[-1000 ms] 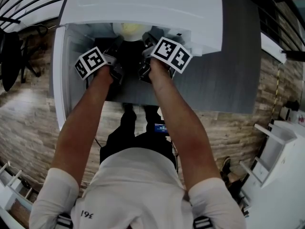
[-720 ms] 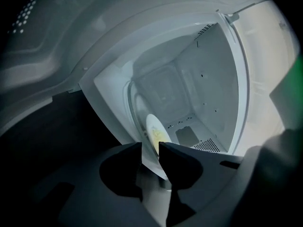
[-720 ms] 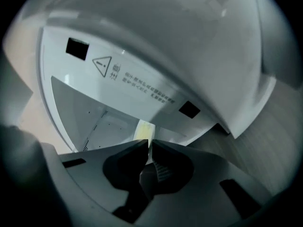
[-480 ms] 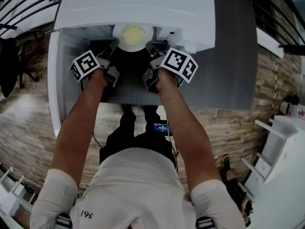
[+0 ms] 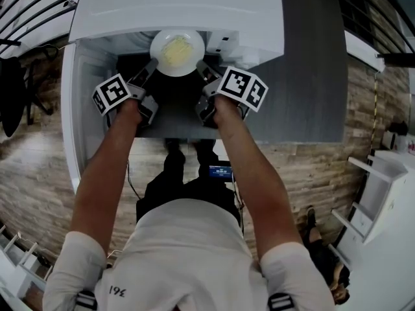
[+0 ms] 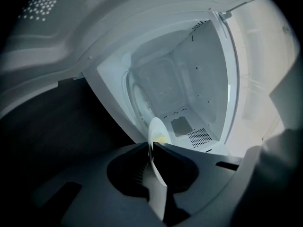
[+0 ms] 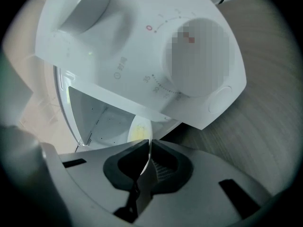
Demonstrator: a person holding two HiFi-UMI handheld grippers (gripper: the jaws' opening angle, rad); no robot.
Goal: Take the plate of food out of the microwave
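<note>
A white plate (image 5: 177, 52) with yellow food on it is held just outside the mouth of the white microwave (image 5: 175, 8), over the open door (image 5: 84, 109). My left gripper (image 5: 151, 68) is shut on the plate's left rim and my right gripper (image 5: 201, 68) is shut on its right rim. In the left gripper view the plate (image 6: 155, 136) runs edge-on between the jaws, with the empty microwave cavity (image 6: 184, 89) behind it. The right gripper view shows the plate (image 7: 139, 131) pinched edge-on below the microwave's control panel (image 7: 156, 65).
The microwave stands on a grey table (image 5: 305, 76). Its door hangs open to the left. A wood-pattern floor (image 5: 39, 167) lies below, with white shelving (image 5: 382, 193) at the right and black railings (image 5: 26, 11) at the upper left.
Both grippers have drawn the plate back out of the microwave cavity toward me. The plate now shows whole in the head view, where before only its near edge showed.
</note>
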